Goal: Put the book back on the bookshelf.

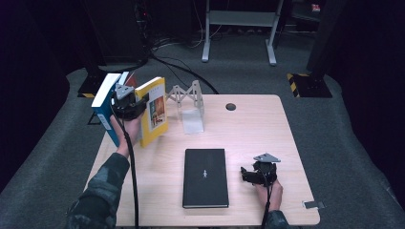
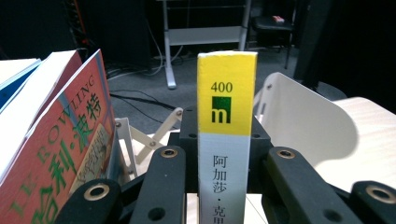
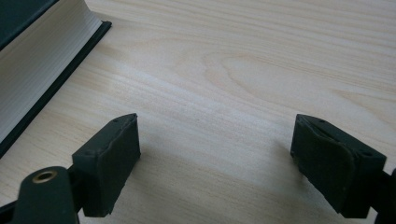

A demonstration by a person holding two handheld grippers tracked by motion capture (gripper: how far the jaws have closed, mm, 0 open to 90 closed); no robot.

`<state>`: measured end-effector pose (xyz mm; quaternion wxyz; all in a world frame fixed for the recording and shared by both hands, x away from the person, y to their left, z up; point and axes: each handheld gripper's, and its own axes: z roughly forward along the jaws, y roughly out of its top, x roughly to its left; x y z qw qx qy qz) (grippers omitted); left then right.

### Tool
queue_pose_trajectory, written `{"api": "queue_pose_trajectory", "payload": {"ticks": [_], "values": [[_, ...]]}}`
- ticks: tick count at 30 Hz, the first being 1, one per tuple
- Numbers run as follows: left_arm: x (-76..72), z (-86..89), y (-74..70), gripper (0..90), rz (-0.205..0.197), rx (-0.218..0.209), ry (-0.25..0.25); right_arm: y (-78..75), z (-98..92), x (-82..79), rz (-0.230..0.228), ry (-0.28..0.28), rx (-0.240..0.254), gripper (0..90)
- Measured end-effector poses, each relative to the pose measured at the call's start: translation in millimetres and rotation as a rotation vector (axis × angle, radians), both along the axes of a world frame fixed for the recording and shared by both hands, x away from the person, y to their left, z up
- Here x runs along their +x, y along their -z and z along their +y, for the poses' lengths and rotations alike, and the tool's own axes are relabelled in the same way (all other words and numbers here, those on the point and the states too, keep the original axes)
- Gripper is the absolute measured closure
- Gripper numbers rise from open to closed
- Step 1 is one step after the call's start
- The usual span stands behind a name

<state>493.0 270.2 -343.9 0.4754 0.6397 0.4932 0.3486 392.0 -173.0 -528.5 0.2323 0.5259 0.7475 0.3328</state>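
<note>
My left gripper point(image 1: 128, 106) is shut on a yellow book point(image 1: 155, 112), held upright at the table's far left. In the left gripper view the jaws clamp the book's yellow and white spine point(image 2: 227, 140). A red-covered book point(image 2: 60, 154) and a blue and white book point(image 1: 106, 107) lean just to its left. A black book point(image 1: 206, 177) lies flat in the middle of the table. My right gripper point(image 1: 248, 175) rests open just to the right of it, with bare wood between its jaws point(image 3: 217, 158) and the book's page edge point(image 3: 37, 56) at the left.
A white folding book rack point(image 1: 187, 98) with a clear end plate point(image 2: 303, 126) stands at the table's back, right of the yellow book. The wooden table point(image 1: 258, 129) has a cable hole point(image 1: 230, 106) and a small tag point(image 1: 314, 204) at its front right corner.
</note>
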Motion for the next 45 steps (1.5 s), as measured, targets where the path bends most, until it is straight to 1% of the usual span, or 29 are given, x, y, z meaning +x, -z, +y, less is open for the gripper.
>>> {"api": "queue_pose_trajectory", "payload": {"ticks": [7, 10, 12, 13, 14, 17, 19, 20, 21, 23, 24, 26, 30, 33, 34, 37, 40, 42, 45], "values": [[22.7, -4.9, 18.2, 75.8, -0.03, -0.03, -0.053, 0.0, 0.0, 0.0, 0.0, -0.001, 0.0, 15.2], [29.2, -6.2, 26.8, 75.8, -0.031, -0.033, -0.057, 0.0, -0.1, 0.0, -0.001, -0.003, 0.0, 15.3], [29.6, -7.1, 32.9, 75.8, -0.03, -0.028, -0.048, 0.0, -0.2, 0.0, -0.001, -0.004, -0.001, 15.4], [28.3, -7.2, 35.0, 75.8, -0.037, -0.019, -0.044, 0.1, -0.2, 0.0, -0.003, -0.005, 0.0, 15.4], [26.8, -7.7, 36.2, 75.8, -0.045, -0.024, -0.044, 0.0, -0.2, -0.1, -0.001, -0.007, -0.001, 15.5], [22.3, -7.9, 36.7, 75.7, -0.042, -0.018, -0.034, 0.0, -0.4, -0.1, -0.002, -0.009, -0.002, 15.5], [18.5, -8.1, 36.6, 75.7, -0.036, -0.002, -0.019, 0.2, -0.3, -0.1, -0.004, -0.008, -0.001, 15.5], [15.4, -8.3, 36.4, 75.6, -0.025, 0.003, -0.019, 0.2, -0.3, -0.2, -0.004, -0.008, -0.002, 15.5], [13.1, -8.2, 36.8, 75.6, -0.022, 0.006, -0.013, 0.2, -0.3, -0.2, -0.003, -0.008, -0.002, 15.5], [7.1, -7.4, 36.0, 75.5, 0.001, 0.02, -0.009, 0.2, -0.3, -0.2, -0.004, -0.008, -0.001, 15.5], [4.6, -7.3, 36.4, 75.4, 0.006, 0.015, -0.01, 0.2, -0.3, -0.3, -0.004, -0.008, -0.002, 15.5], [-0.9, -5.2, 36.4, 75.2, 0.021, 0.024, -0.009, 0.1, -0.3, -0.3, -0.004, -0.008, -0.001, 15.5], [-9.2, -0.3, 37.1, 74.9, 0.05, 0.029, -0.002, 0.2, -0.2, -0.3, -0.005, -0.007, -0.001, 15.5], [-14.6, 3.4, 36.4, 74.4, 0.082, 0.032, 0.003, 0.1, -0.2, -0.4, -0.004, -0.007, -0.001, 15.6], [-16.5, 4.5, 35.9, 74.3, 0.092, 0.044, 0.006, 0.1, -0.2, -0.4, -0.004, -0.007, 0.0, 15.5], [-19.9, 7.9, 35.3, 74.0, 0.118, 0.065, 0.009, 0.1, -0.2, -0.4, -0.005, -0.007, -0.001, 15.5], [-20.3, 12.4, 35.2, 73.7, 0.139, 0.068, 0.0, 0.1, -0.2, -0.4, -0.004, -0.006, -0.001, 15.5], [-19.7, 15.8, 34.9, 72.9, 0.149, 0.06, -0.006, 0.2, -0.2, -0.4, -0.004, -0.007, -0.001, 15.5], [-17.9, 20.7, 33.1, 71.3, 0.165, 0.037, 0.012, 0.1, -0.1, -0.4, -0.005, -0.006, -0.001, 15.6]]}}
